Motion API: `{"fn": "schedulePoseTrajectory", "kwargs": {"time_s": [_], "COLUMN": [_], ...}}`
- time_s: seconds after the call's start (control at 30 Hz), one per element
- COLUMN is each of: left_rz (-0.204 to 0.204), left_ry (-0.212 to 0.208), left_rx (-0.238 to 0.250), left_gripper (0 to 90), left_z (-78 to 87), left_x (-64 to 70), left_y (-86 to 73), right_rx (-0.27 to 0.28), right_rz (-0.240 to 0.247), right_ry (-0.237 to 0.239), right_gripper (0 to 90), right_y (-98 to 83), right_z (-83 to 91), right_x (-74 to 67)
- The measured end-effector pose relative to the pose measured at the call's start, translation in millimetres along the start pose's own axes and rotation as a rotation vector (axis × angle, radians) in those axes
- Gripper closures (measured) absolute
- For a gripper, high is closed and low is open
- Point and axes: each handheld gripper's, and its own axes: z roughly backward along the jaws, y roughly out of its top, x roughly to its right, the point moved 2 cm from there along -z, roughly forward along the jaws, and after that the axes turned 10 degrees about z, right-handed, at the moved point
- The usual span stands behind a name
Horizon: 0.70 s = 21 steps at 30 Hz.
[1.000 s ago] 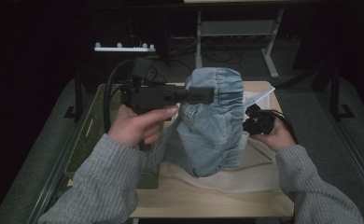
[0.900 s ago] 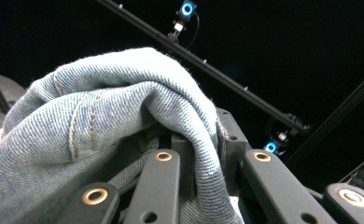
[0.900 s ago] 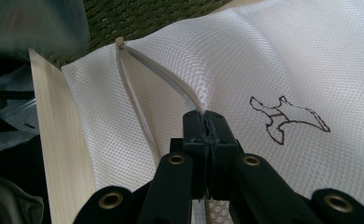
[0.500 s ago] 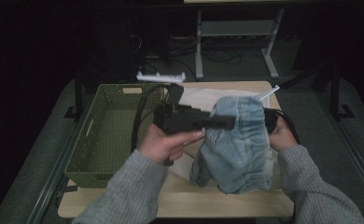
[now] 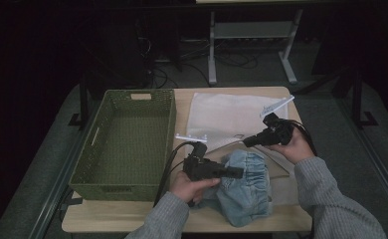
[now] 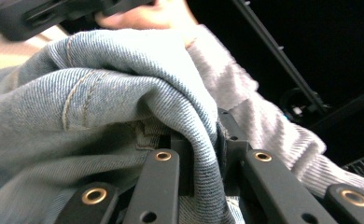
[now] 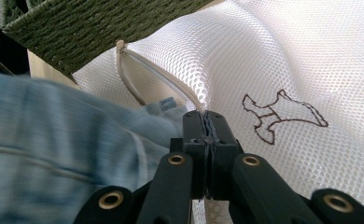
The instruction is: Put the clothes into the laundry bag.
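A light blue denim garment (image 5: 246, 191) lies bunched on the table's front, partly over the white mesh bag (image 5: 227, 117). My left gripper (image 5: 239, 173) lies level over it. In the left gripper view it (image 6: 203, 140) is shut on a fold of the denim (image 6: 101, 93). My right gripper (image 5: 247, 142) sits just behind the garment, at the bag's near edge. The right gripper view has it (image 7: 207, 116) shut on the corded rim of the mesh bag (image 7: 287, 60), with the denim (image 7: 54, 154) to the left.
A green woven basket (image 5: 127, 94) with nothing in it stands on the left half of the table; its corner (image 7: 77, 28) is close behind the bag. The table's front edge (image 5: 182, 224) runs just below the garment. A metal stand (image 5: 251, 30) and cables are on the floor beyond.
My left gripper has come down and to the right with the denim, which hung upright before and now lies bunched on the table. The right gripper has stayed on the bag.
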Motion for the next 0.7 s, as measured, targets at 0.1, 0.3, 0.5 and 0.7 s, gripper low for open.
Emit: {"fn": "schedulePoseTrajectory", "kwargs": {"time_s": [0.1, 0.3, 0.5, 0.7], "left_rz": [0.003, 0.055, 0.092, 0.144], "left_ry": [0.031, 0.124, 0.228, 0.281], "left_rx": [-0.011, -0.004, 0.019, 0.048], "left_gripper": [80.4, 80.4, 80.5, 80.4], "left_z": [-2.4, -8.7, -10.8, -13.0], "left_x": [-8.7, -33.3, -48.9, -59.4], "left_y": [-4.0, -13.0, -14.5, -11.1], "right_rx": [0.002, 0.005, 0.013, 0.005], "right_rz": [0.007, 0.021, 0.032, 0.047], "right_ry": [0.0, 0.001, 0.004, 0.012], "right_gripper": [87.9, 87.9, 87.9, 87.9], "right_y": [0.2, 0.9, 2.3, 4.5], "right_z": [1.7, 4.8, 9.0, 7.8], "right_x": [-2.4, -6.8, -11.2, -16.0]}}
